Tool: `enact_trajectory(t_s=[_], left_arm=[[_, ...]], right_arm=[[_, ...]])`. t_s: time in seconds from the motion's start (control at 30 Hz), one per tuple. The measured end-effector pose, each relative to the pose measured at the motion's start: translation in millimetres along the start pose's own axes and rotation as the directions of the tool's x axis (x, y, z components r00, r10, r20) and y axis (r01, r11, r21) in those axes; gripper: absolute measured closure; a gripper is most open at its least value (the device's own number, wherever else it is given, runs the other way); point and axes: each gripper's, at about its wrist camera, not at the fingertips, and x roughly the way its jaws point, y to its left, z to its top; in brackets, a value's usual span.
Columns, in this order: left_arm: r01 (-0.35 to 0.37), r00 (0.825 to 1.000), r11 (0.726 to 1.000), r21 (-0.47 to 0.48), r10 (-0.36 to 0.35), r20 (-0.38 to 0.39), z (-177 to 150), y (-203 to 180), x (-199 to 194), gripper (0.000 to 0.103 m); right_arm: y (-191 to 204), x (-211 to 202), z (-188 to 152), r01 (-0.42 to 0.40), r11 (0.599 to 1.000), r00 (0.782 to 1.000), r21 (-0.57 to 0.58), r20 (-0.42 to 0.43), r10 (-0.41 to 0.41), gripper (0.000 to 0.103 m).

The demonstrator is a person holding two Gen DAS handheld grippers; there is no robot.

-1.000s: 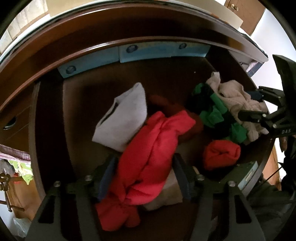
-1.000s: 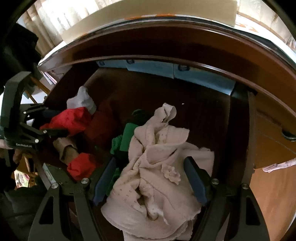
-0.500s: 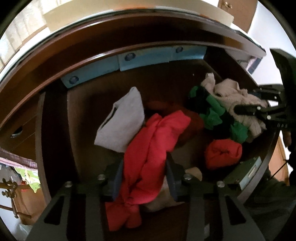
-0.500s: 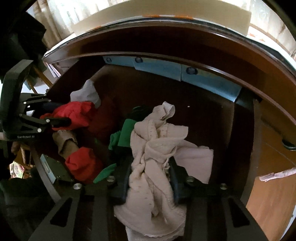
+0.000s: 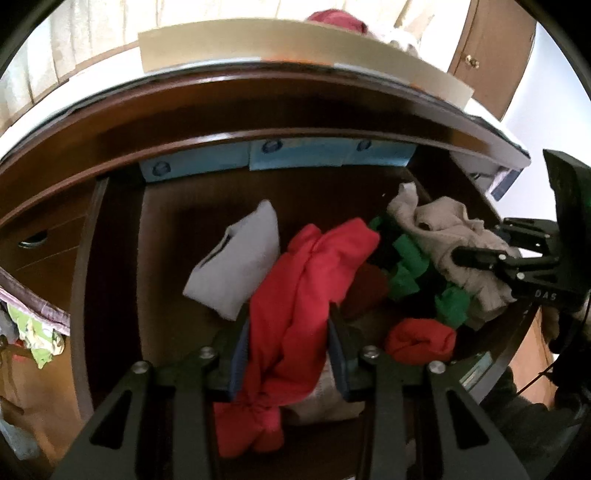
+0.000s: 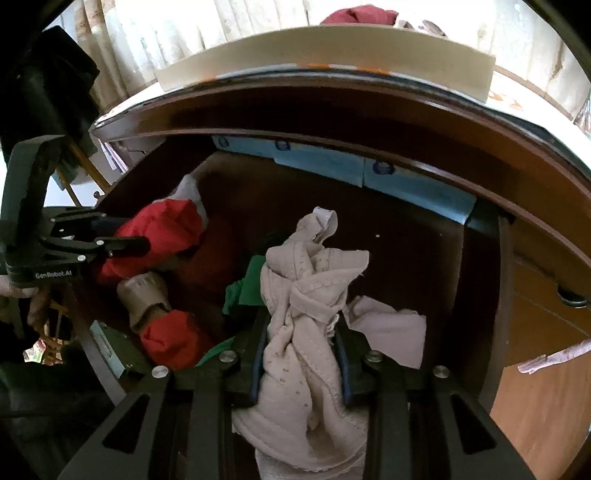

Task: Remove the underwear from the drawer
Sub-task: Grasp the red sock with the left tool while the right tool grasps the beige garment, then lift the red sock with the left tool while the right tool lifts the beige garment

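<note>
A dark wooden drawer [image 5: 110, 258] stands open and holds several pieces of underwear. My left gripper [image 5: 288, 354] is shut on a red piece of underwear [image 5: 303, 288] and holds it raised over the drawer. My right gripper [image 6: 301, 354] is shut on a beige lace piece of underwear [image 6: 306, 295] and holds it raised too. Each gripper shows in the other's view: the right one [image 5: 491, 262] and the left one [image 6: 107, 242]. A white folded piece [image 5: 236, 262], green pieces [image 5: 410, 266] and a small red roll [image 5: 421, 339] lie in the drawer.
The dresser top edge [image 5: 295, 92] overhangs the drawer's back, with a cream board [image 5: 295, 48] and red cloth [image 6: 358, 14] on it. Blue tape [image 5: 277, 158] lines the back wall. A beige roll [image 6: 144, 295] and a white piece [image 6: 391, 332] lie in the drawer.
Both grippers closed on their pieces, the left on the red one and the right on the beige one, then lifted them upward and back from the drawer.
</note>
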Motion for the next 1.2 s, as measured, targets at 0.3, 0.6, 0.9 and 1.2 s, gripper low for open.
enact_trajectory(t_s=[0.3,0.6,0.9,1.2], left_arm=[[0.004,0.995,0.999,-0.044,0.001,0.105,0.7,0.6,-15.3,0.067],[0.014,0.989,0.997,-0.070,-0.003,0.149,-1.7,-1.1,-17.9,0.067],[0.020,0.984,0.996,-0.088,-0.004,0.177,-3.9,-1.0,-21.5,0.067],[0.028,0.974,0.995,-0.099,-0.004,0.228,-3.2,-0.4,-30.3,0.067]], right_arm=[[4.9,-6.3,-0.5,-0.006,1.000,0.999,-0.012,0.053,0.006,0.070],[9.0,-12.4,-1.5,-0.013,1.000,0.995,-0.021,0.098,0.015,0.070],[14.2,-18.2,-2.9,-0.017,0.999,0.989,-0.046,0.146,0.024,0.070],[12.5,-24.3,-4.1,-0.022,0.999,0.981,-0.041,0.194,0.029,0.070]])
